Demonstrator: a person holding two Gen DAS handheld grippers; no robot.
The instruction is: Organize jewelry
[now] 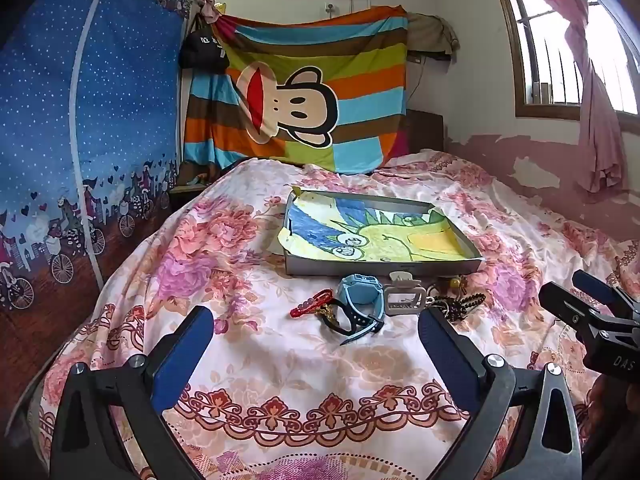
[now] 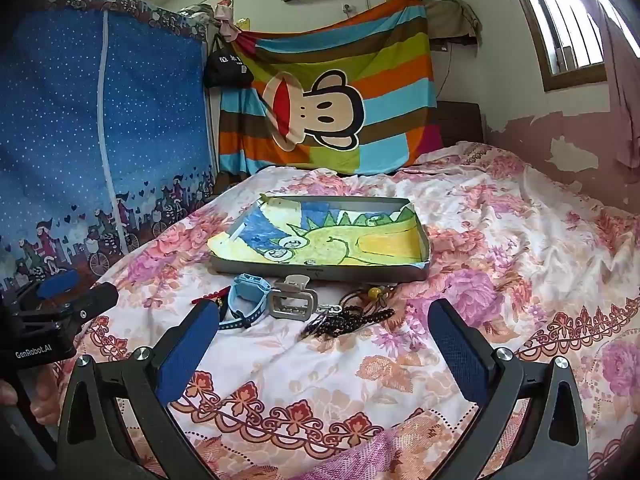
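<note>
**Nothing sorted yet: all the jewelry lies on the bed in front of the tray**

You are at the very start, as far as these views show. The shallow grey tray (image 1: 384, 268), lined with a child's crayon drawing, sits on the flowered bedspread (image 1: 280, 360) and looks to hold none of the pieces; a small speck or two on the lining near its front edge is too small to identify.

Everything to be organized is bunched in a row just in front of the tray's near wall. From your left: a red beaded bracelet (image 1: 311, 303), with something small and gold-coloured beside it that I cannot make out; a light blue watch (image 1: 357, 292) with its strap curled toward you; a beige hair claw clip (image 1: 404, 298) touching the watch; then a tangle of dark bead strands (image 2: 348, 320) with a yellow bead (image 2: 374, 292) and what seems to be a cord and a metal clasp mixed in.

Your left gripper (image 1: 316, 344) hovers above the bedspread with its fingers wide apart and nothing between them, lined up roughly on the bracelet and watch. Your right gripper (image 2: 324, 340) is likewise spread wide and empty, facing the clip and the dark beads.

So every piece is left to move. The dark strands look the trickiest: they overlap each other and the clasp, so lifting one may drag its neighbours along.
</note>
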